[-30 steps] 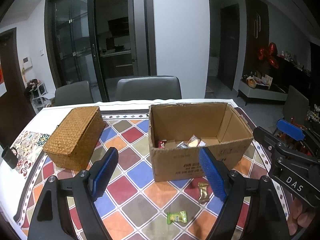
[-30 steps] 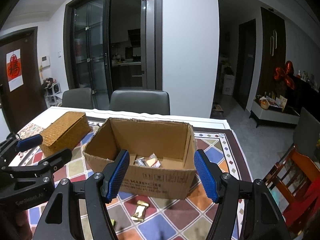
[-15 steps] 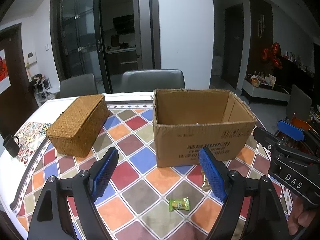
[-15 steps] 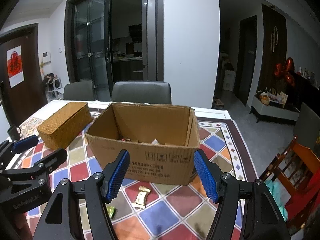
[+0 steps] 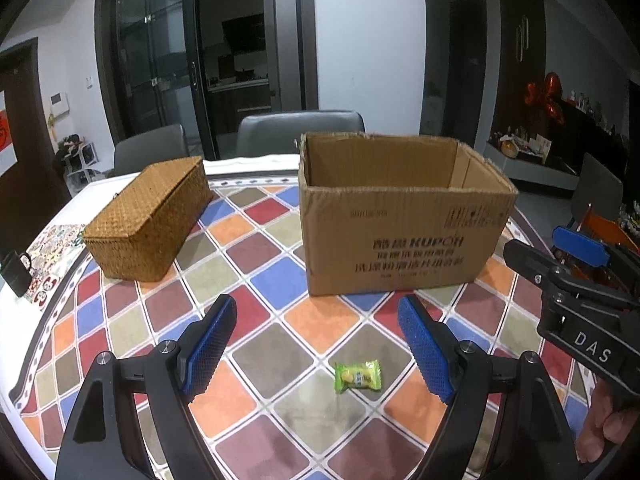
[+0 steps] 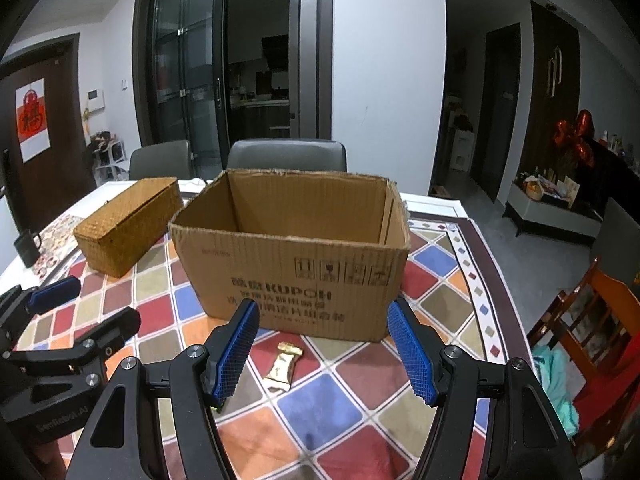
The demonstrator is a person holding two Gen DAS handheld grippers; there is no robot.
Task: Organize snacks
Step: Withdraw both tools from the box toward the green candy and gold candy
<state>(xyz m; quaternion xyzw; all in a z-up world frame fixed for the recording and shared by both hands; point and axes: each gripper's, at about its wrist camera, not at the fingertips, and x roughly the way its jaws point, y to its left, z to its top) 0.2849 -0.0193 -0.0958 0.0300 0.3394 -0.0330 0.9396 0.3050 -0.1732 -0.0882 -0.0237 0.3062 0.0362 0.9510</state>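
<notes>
Lying loose on the near side of the table (image 5: 260, 240) were two snacks: a green candy (image 5: 357, 376) and a gold one (image 6: 285, 366), both just in front of the box (image 5: 400, 236). From where the grippers looked, the box's floor was hidden behind its near wall, so I could not say how many snacks it held. Judging by that, the sorting was part done at most, with at least these two left to pick up.

Both tongs were empty and spread apart. The left gripper (image 5: 318, 354) hung over the green candy, the right gripper (image 6: 322, 354) over the gold, neither touching.

Counting outward: one cardboard box, one wicker basket (image 5: 150, 220) with its lid on to the left, one dark mug (image 6: 26, 246) at the far left edge, two grey chairs (image 6: 286, 156) beyond the table.
</notes>
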